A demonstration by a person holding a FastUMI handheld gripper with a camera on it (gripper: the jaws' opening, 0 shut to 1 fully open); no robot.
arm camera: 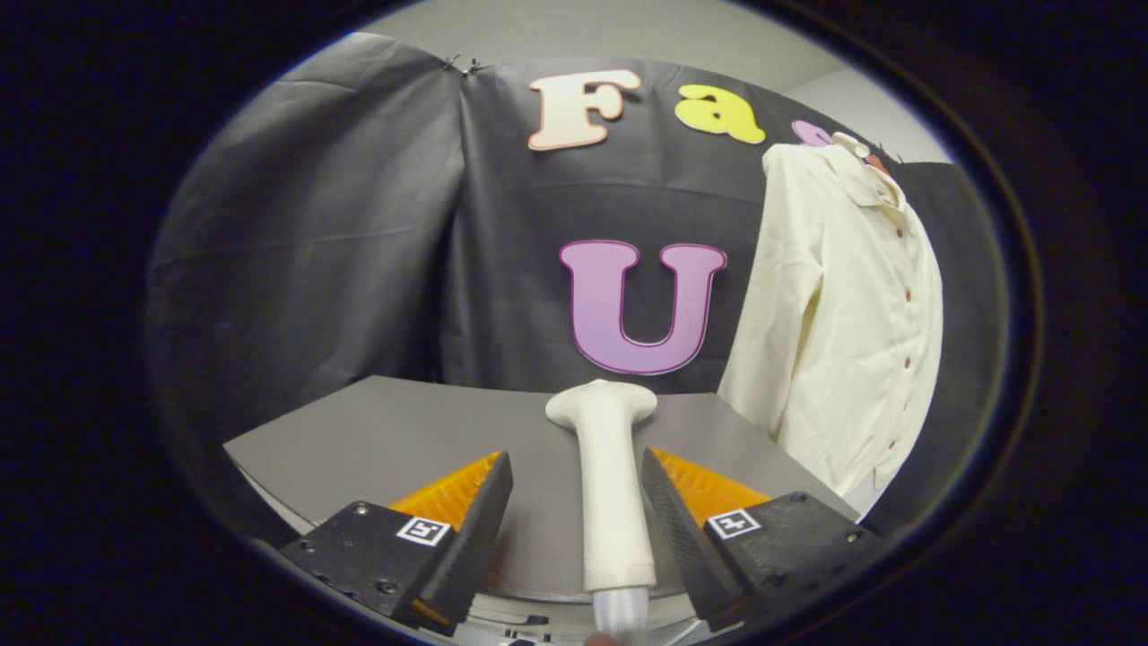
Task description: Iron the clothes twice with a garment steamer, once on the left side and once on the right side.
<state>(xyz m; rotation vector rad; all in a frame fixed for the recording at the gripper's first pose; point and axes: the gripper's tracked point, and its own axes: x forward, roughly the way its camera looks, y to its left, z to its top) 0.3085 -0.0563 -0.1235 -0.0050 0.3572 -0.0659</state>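
Steamer [610, 475] lies on grey bench [395, 440], handle between your tool [574, 511] fingers, head pointing away. Tool wide open, holds nothing; right finger near handle, left apart. Handle looks rigid, smooth, maybe slippery: grip mid-handle, squarely. Shirt [843, 305] hangs beyond, right; soft, will yield.

My gripper [574, 484] has two wedge-shaped black fingers [471, 529] with flat dark inner pads. Behind each pad I see an orange ribbed panel [448, 493], one at about ten o'clock, one at two o'clock. Each finger sits on a black block [359, 547] with small round screws and a white square tag [422, 530] printed with a black pattern.
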